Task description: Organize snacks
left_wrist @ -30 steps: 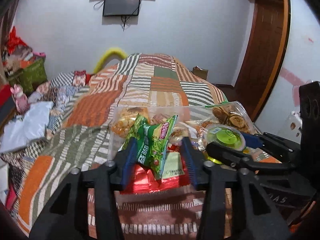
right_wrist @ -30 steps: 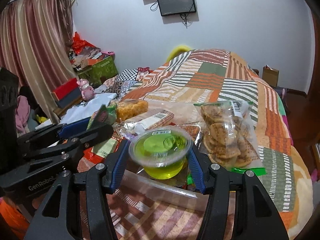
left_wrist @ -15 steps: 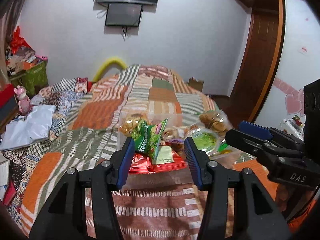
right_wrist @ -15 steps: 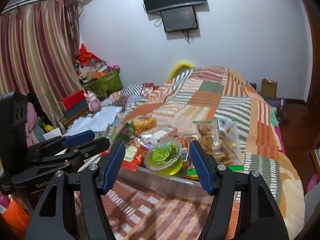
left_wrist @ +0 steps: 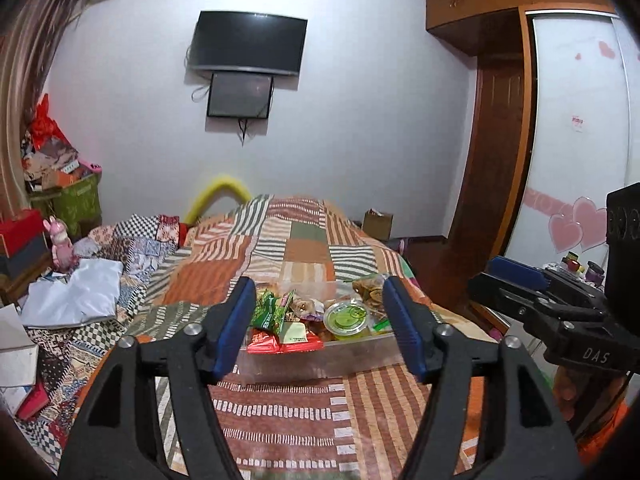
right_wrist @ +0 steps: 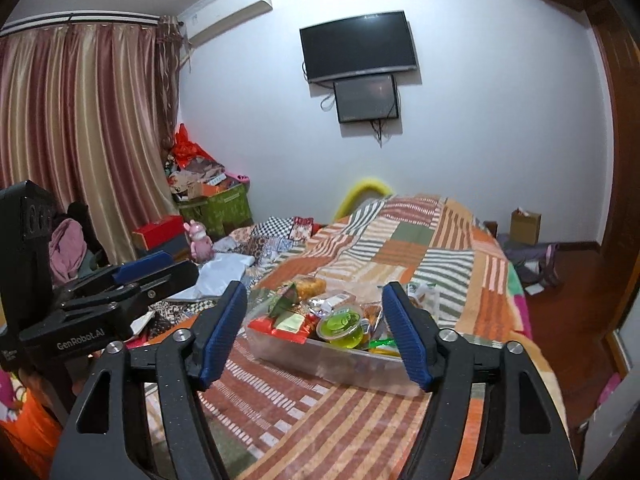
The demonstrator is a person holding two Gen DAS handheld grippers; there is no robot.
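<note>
A clear plastic bin (left_wrist: 320, 358) (right_wrist: 340, 360) full of snacks sits on the striped bedspread. In it lie a green snack bag (left_wrist: 270, 312), red packets (left_wrist: 280, 342) (right_wrist: 280, 326), a green jelly cup (left_wrist: 346, 318) (right_wrist: 344, 326) and a bag of cookies (left_wrist: 370, 294). My left gripper (left_wrist: 320, 330) is open and empty, held back from the bin's near side. My right gripper (right_wrist: 314, 328) is open and empty, also back from the bin. Each gripper shows in the other's view, the right one (left_wrist: 540, 300) and the left one (right_wrist: 120, 288).
The patchwork bedspread (left_wrist: 304, 248) covers the bed up to the far wall. Clothes and a white bag (left_wrist: 76, 296) lie on the left side. A wardrobe (left_wrist: 492, 160) stands at the right, and a curtain (right_wrist: 80, 140) and boxes (right_wrist: 216, 208) at the left.
Both grippers have let go, the left of the green snack bag and the right of the jelly cup, and pulled back and up from the bin. Both items now rest in the bin.
</note>
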